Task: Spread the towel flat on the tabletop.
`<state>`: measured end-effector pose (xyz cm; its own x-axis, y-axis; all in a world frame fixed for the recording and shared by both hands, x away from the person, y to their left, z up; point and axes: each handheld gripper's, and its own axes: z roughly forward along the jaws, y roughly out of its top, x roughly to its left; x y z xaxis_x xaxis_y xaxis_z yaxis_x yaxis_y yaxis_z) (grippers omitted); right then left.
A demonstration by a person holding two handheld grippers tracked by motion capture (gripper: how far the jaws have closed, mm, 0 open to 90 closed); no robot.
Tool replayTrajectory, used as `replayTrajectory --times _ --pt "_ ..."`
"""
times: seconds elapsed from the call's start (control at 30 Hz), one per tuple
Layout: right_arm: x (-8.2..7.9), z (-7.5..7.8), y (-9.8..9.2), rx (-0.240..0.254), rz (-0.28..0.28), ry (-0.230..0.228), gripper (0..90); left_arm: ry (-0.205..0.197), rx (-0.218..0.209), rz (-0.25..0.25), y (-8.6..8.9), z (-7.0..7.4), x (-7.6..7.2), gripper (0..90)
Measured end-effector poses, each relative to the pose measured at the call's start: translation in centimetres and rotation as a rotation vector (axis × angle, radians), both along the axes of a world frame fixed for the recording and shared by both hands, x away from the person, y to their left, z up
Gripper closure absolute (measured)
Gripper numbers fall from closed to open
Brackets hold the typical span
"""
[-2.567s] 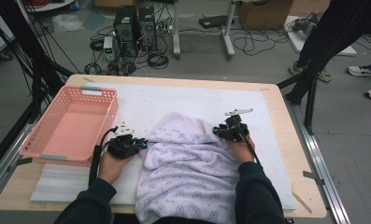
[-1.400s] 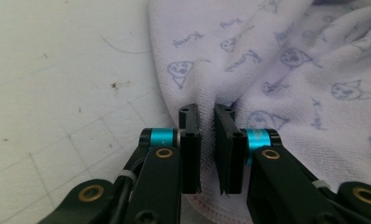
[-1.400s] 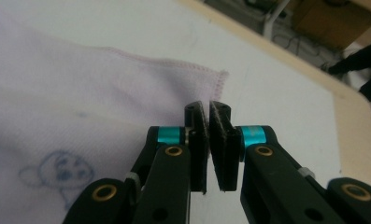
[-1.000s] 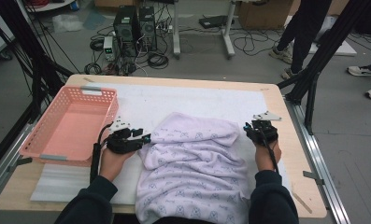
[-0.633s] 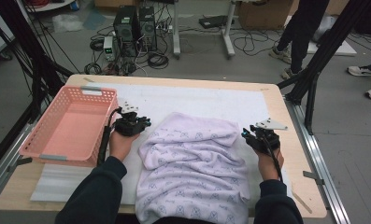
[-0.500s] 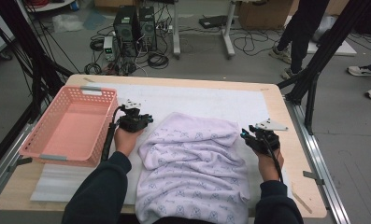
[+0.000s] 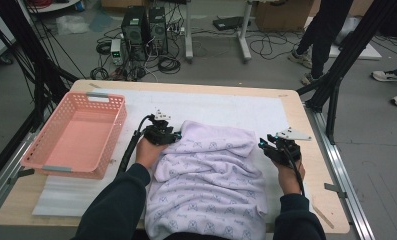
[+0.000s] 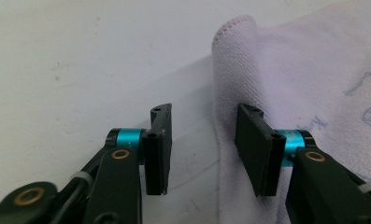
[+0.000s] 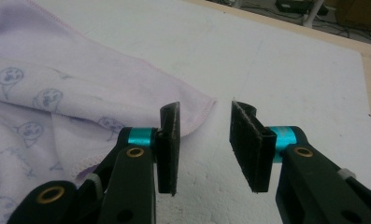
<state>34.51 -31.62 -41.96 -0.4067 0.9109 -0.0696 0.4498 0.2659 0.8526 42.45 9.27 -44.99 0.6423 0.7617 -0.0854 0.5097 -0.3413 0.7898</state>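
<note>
A lavender towel (image 7: 211, 175) printed with small cartoon figures lies bunched on the white mat (image 7: 221, 107), and its near part hangs over the table's front edge. My left gripper (image 7: 178, 135) sits at the towel's far left corner. In the left gripper view the gripper (image 8: 204, 112) is open, its jaws having just been opening; the folded towel edge (image 8: 230, 70) runs up between them, unpressed. My right gripper (image 7: 262, 144) is at the towel's right side. That gripper (image 9: 202, 109) is open after widening slightly, with bare mat in its gap and the towel's hemmed corner (image 9: 197, 109) beside its left jaw.
An empty pink basket (image 7: 108, 97) stands at the table's left. Bare wooden tabletop (image 7: 326, 200) borders the mat on the right. Behind the table are computer towers (image 7: 146, 25), cables, black stand legs and a standing person's legs (image 7: 321, 35).
My left gripper has moved away from the person and rightward, from the towel's left side to its far left corner. The right gripper has shifted only slightly, staying at the towel's right edge.
</note>
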Motion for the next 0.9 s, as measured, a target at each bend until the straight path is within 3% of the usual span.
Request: replayTrajectory --times 0.03,0.07,0.1,0.17,0.27,0.33,0.4,0.43,0.53,0.6,0.7,0.73,0.77,0.8,0.9 --pt "0.0 0.0 0.1 0.0 0.001 0.007 62.8 -0.003 0.0 -0.051 -0.2 0.0 -0.2 77.0" --pt "0.0 0.0 0.1 -0.005 0.004 0.001 62.8 -0.037 0.049 -0.067 -0.5 0.2 -0.5 87.0" --pt "0.0 -0.1 0.1 -0.007 0.007 0.002 62.7 -0.048 0.071 -0.071 -0.7 0.4 -0.7 88.0" --pt "0.0 0.0 0.1 -0.006 0.005 0.003 62.8 -0.058 0.066 -0.005 -0.2 1.2 -0.8 88.4" --pt "-0.1 0.0 0.0 0.004 0.001 0.004 62.7 -0.159 0.031 0.08 1.0 3.3 -1.4 88.4" --pt "0.0 -0.1 -0.1 0.005 0.001 0.004 62.7 -0.192 -0.015 0.09 1.5 4.4 -1.9 88.4" --pt "0.0 -0.1 0.1 0.006 0.002 0.005 62.7 -0.2 -0.007 0.073 1.4 4.7 -2.2 88.4" --pt "0.0 -0.1 0.2 0.005 0.005 0.008 62.6 -0.19 0.006 0.064 1.3 4.6 -2.2 88.4" --pt "0.0 -0.2 0.4 -0.01 0.012 0.005 62.6 -0.142 -0.047 0.036 0.5 4.0 -2.2 88.3" --pt "0.0 -0.1 0.4 -0.011 0.01 0.003 62.5 -0.104 -0.056 -0.018 -0.6 3.5 -2.5 88.1" --pt "0.0 -0.2 0.3 -0.004 0.004 0.008 62.0 -0.043 -0.013 -0.096 -2.5 2.3 -3.0 87.4" --pt "0.1 -0.2 0.2 -0.005 0.007 0.008 61.9 -0.037 0.023 -0.112 -3.1 1.9 -3.1 86.8" --pt "0.1 -0.2 0.2 -0.005 0.007 0.005 61.8 -0.023 0.046 -0.125 -3.4 1.5 -3.2 85.0" --pt "0.0 -0.2 0.2 -0.002 0.004 0.01 61.6 0.005 0.043 -0.134 -3.7 1.2 -3.1 79.3" --pt "0.0 -0.1 0.1 0.001 0.006 0.007 61.4 0.015 -0.008 -0.12 -3.4 1.6 -3.1 62.9"
